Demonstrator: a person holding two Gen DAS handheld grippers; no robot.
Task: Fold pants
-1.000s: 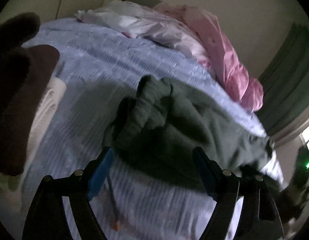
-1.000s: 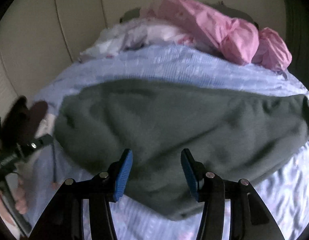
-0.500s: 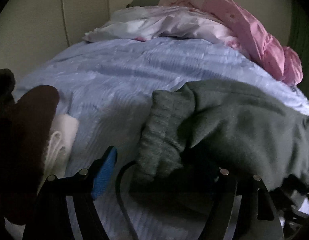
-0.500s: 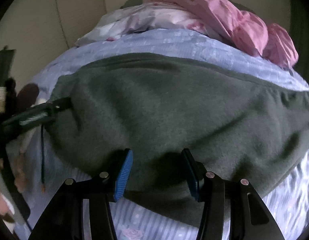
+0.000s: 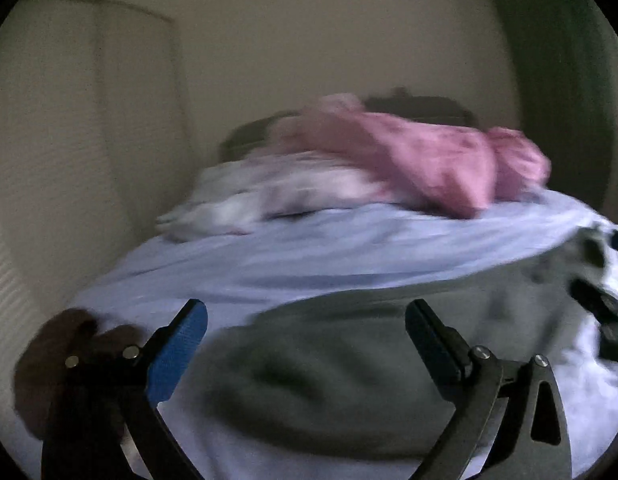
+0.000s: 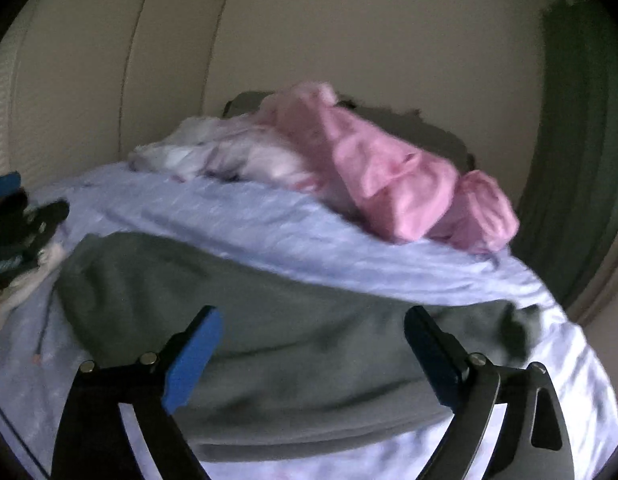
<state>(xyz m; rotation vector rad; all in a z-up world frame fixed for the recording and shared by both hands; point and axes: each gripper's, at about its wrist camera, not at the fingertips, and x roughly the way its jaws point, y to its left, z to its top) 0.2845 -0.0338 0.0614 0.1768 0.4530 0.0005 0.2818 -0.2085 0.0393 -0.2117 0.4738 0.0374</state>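
The dark grey-green pants (image 5: 329, 368) lie folded in a flat bundle on the light blue bedspread (image 5: 309, 248). My left gripper (image 5: 305, 312) hovers just above their near edge. Its jaws are opening wide and no cloth is between the blue pads (image 5: 177, 356). In the right wrist view the same pants (image 6: 269, 320) spread across the bed below my right gripper (image 6: 313, 316). That gripper's jaws are also opening, with nothing pinched between them. The picture is blurred by motion.
A pink garment (image 6: 389, 176) and white clothes (image 6: 213, 156) are heaped at the far end of the bed against the wall. A brown item (image 5: 65, 348) and folded laundry (image 6: 17, 288) lie at the left. A green curtain (image 6: 581, 140) hangs at the right.
Both grippers have let go of the pants, spread their jaws wide and pulled back and up. The pants now lie folded on the bedspread.
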